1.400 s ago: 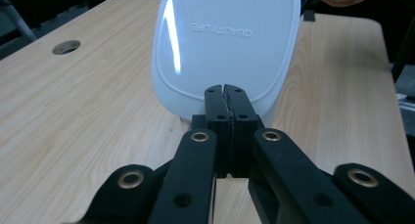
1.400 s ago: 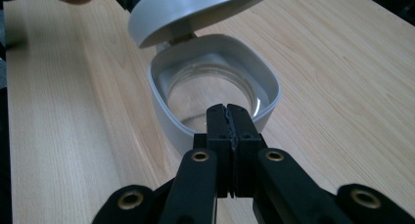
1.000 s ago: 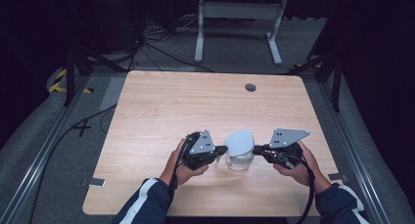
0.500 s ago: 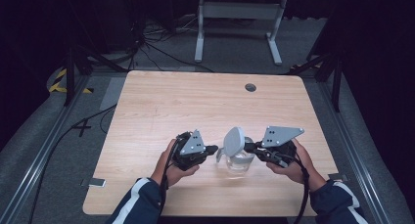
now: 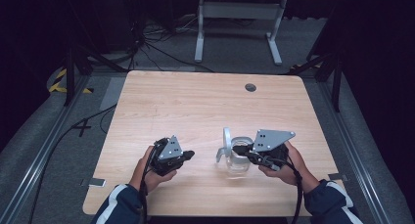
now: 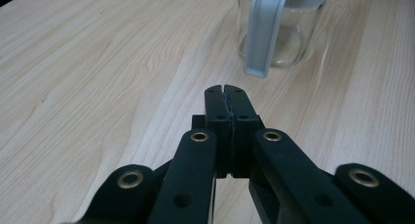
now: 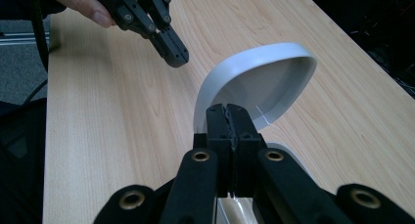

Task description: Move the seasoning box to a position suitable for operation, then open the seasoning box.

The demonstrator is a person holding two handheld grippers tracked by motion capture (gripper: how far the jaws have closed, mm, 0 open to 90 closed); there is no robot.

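Half of glass jar [image 6: 274,26] cut off; lid [image 7: 259,89] raised.

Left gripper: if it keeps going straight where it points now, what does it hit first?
Most likely the grey handle of the glass jar, ahead and slightly right of the left gripper. Bare table lies between them. Its jaws are shut; the exact gap is hard to judge.

Left hand-held gripper [image 5: 187,154]: black body, grey three-cornered plate with small holes on top.
Right hand-held gripper [image 5: 237,148]: same black build, larger grey plate.
Jaws: matte black bars, brass-ringed pivots.
Cables: black, trailing back along the forearms.
Sleeves [image 5: 122,206]: dark blue with white stripes.
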